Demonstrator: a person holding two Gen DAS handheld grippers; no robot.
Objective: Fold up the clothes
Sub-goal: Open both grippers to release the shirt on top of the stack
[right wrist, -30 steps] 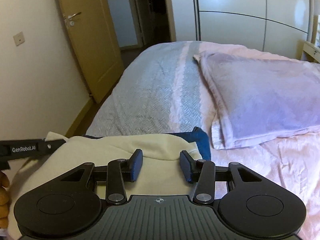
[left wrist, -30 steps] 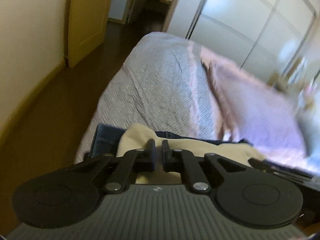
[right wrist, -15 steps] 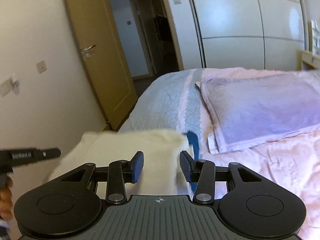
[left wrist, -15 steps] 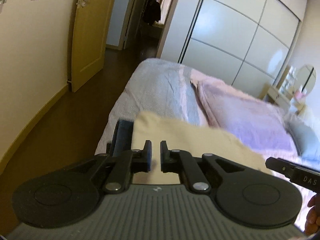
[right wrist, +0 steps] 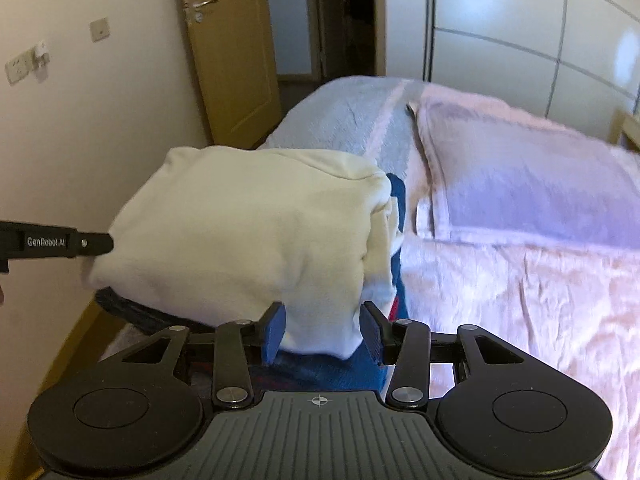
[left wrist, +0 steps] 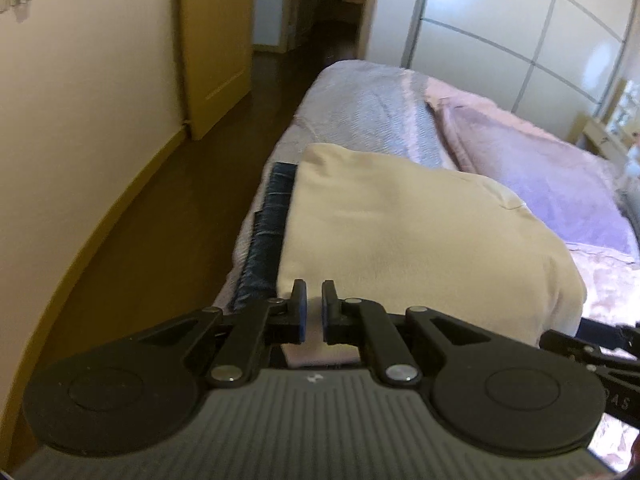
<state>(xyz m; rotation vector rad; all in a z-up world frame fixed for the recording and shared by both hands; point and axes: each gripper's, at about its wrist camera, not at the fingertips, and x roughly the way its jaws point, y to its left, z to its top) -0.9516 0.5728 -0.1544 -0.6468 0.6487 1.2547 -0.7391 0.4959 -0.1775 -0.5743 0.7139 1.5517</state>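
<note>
- The cream garment (left wrist: 408,240), in the left wrist view, is a folded bundle lying near the camera on the bed (left wrist: 360,100), on top of dark blue jeans (left wrist: 264,236) whose edge runs along its left side.
- The left gripper (left wrist: 312,306) has its jaws drawn narrow, with the near edge of the cream cloth between the blue pads; whether they really pinch it I cannot tell for sure.
- To the right lies a lilac pillow (left wrist: 560,184); the far right shows white wardrobe doors (left wrist: 500,32), the far left a wooden door (left wrist: 216,48).
- At the near right edge part of the right gripper (left wrist: 592,356) shows.
- In the right wrist view the cream garment (right wrist: 248,240) sits near and left of centre, over blue fabric (right wrist: 332,372).
- The right gripper (right wrist: 322,334) stands mid-wide, its pads against either side of the bundle's near corner.
- The left gripper's black finger (right wrist: 56,242) reaches the bundle's left edge.
- The pillow (right wrist: 520,184) lies right, on a pink blanket (right wrist: 520,320).
</note>
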